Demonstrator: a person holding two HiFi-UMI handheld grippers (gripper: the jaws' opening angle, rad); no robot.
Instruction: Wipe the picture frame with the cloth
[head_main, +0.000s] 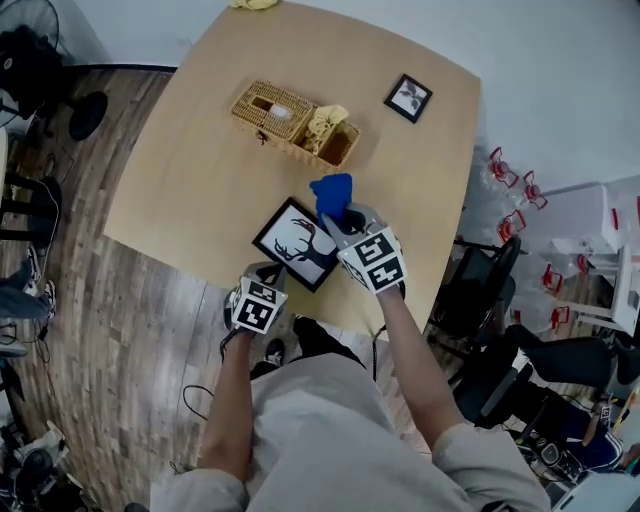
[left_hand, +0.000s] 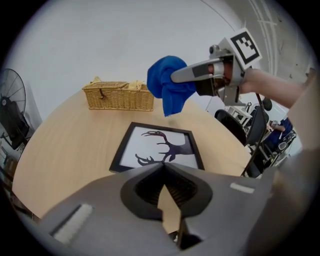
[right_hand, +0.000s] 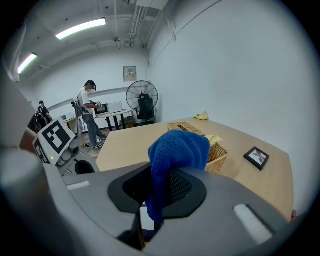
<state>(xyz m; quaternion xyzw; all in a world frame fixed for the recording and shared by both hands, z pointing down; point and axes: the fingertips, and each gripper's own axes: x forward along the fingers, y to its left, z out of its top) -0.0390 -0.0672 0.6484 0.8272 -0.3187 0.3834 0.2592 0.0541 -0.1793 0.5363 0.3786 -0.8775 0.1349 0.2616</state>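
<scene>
A black picture frame (head_main: 295, 243) with a deer-antler print lies flat near the table's front edge; the left gripper view shows this frame (left_hand: 157, 147) just ahead of the jaws. My right gripper (head_main: 343, 214) is shut on a blue cloth (head_main: 331, 192), held above the frame's far right corner. The cloth (right_hand: 176, 150) bunches out of the jaws of my right gripper (right_hand: 167, 175); from the left it hangs in the air as a blue wad (left_hand: 167, 86). My left gripper (head_main: 266, 272) hovers at the frame's near corner, its tips (left_hand: 163, 167) shut on nothing.
A wicker basket (head_main: 290, 122) holding a yellow cloth (head_main: 326, 122) stands mid-table beyond the frame. A small black frame (head_main: 408, 97) lies at the far right. Chairs (head_main: 480, 290) crowd the table's right side. People stand by a fan (right_hand: 141, 95) far off.
</scene>
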